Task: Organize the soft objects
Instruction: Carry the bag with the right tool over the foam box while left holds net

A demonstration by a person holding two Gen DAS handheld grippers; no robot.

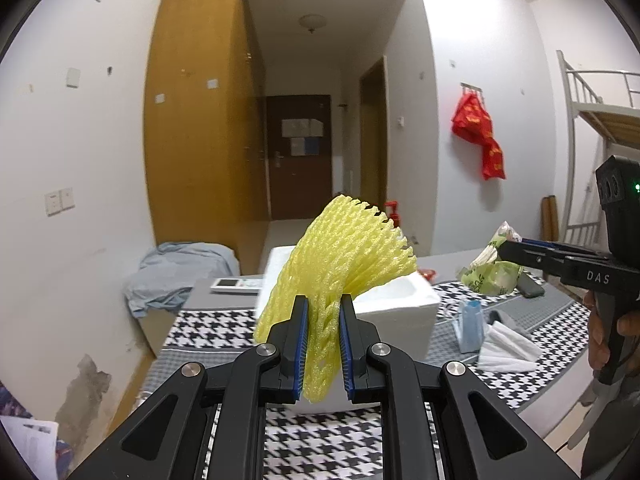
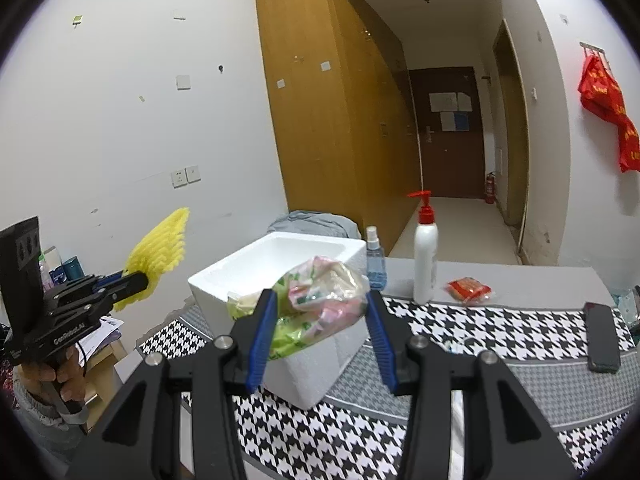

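My left gripper is shut on a yellow foam fruit net, held up in the air in front of the white foam box. In the right wrist view the left gripper with the net is at the far left, beside the box. My right gripper is shut on a crumpled green and pink plastic bag, held above the box's near corner. In the left wrist view the right gripper and its bag are at the right.
A black-and-white houndstooth cloth covers the table. On it are a white pump bottle, a blue spray bottle, a red packet, a black phone, a blue mask and white tissues. A remote lies behind the box.
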